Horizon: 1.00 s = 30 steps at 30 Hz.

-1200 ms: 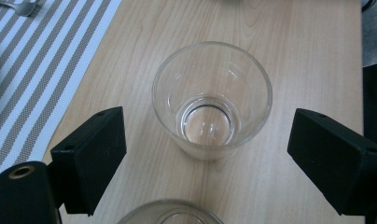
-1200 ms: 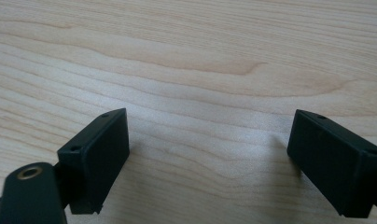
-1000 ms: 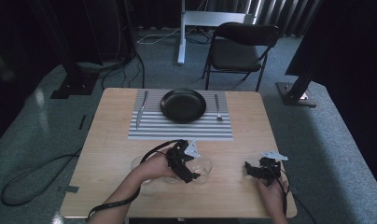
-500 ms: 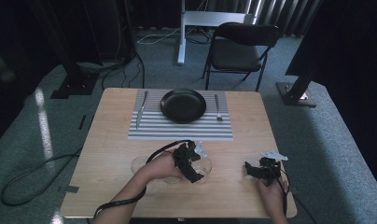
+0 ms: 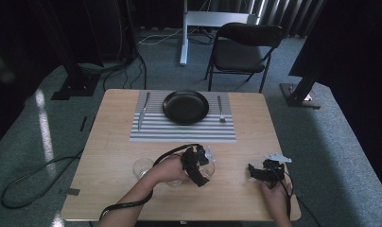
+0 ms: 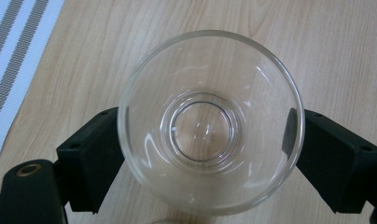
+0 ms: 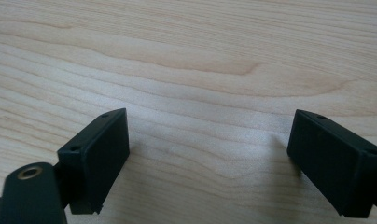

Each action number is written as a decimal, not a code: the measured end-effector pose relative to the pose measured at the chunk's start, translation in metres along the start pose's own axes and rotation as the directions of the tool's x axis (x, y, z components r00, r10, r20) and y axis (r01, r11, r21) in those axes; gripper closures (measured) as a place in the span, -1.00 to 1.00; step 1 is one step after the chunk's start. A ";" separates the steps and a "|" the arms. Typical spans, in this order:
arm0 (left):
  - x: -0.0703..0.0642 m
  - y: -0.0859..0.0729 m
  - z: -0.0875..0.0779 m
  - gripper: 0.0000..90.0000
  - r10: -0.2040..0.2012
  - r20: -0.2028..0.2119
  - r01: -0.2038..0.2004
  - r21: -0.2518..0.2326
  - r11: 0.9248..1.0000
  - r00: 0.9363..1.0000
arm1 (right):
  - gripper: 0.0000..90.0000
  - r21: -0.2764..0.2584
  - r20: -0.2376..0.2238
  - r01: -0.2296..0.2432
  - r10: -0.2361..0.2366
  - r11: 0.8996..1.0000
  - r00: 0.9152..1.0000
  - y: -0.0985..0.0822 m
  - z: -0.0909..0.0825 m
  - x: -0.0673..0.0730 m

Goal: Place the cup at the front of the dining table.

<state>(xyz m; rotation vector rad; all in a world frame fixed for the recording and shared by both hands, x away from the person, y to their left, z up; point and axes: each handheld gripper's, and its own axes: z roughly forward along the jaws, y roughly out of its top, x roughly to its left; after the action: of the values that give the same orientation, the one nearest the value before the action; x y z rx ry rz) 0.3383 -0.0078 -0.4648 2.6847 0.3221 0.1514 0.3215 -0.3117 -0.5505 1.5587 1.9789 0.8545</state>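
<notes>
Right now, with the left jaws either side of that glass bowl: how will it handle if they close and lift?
The glass bowl looks rigid and smooth, so the flat jaws of the left gripper may slip on its curved wall. It is clear glass, so it is probably fragile: squeeze gently. The rim is wide and the base small, so a push could tip it.

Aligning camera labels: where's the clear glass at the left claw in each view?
High view: clear glass near the table's front centre, under the left claw.
Left gripper view: centre frame, seen from above, between open jaws.
Right gripper view: wood tabletop between the right claw's open jaws.
Shared landmark: striped placemat, at the left gripper view's top-left.
</notes>
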 end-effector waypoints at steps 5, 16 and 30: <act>-0.002 0.002 0.003 -0.66 0.028 -0.012 -0.028 0.012 1.000 1.000 | -0.73 0.000 0.000 0.000 0.000 1.000 1.000 0.000 0.000 0.000; 0.002 0.004 0.004 -0.59 -0.026 0.009 0.025 0.016 1.000 1.000 | -0.73 0.000 0.000 0.000 0.000 1.000 1.000 0.000 0.000 0.000; 0.009 0.003 0.003 -0.59 -0.048 0.005 0.048 -0.019 0.999 0.999 | -0.73 0.000 0.000 0.000 0.000 1.000 1.000 0.000 0.000 0.000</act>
<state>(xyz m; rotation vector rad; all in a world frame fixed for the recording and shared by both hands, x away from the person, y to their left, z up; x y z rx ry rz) 0.3484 -0.0099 -0.4656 2.6556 0.3811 0.1330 0.3215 -0.3117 -0.5505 1.5588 1.9789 0.8544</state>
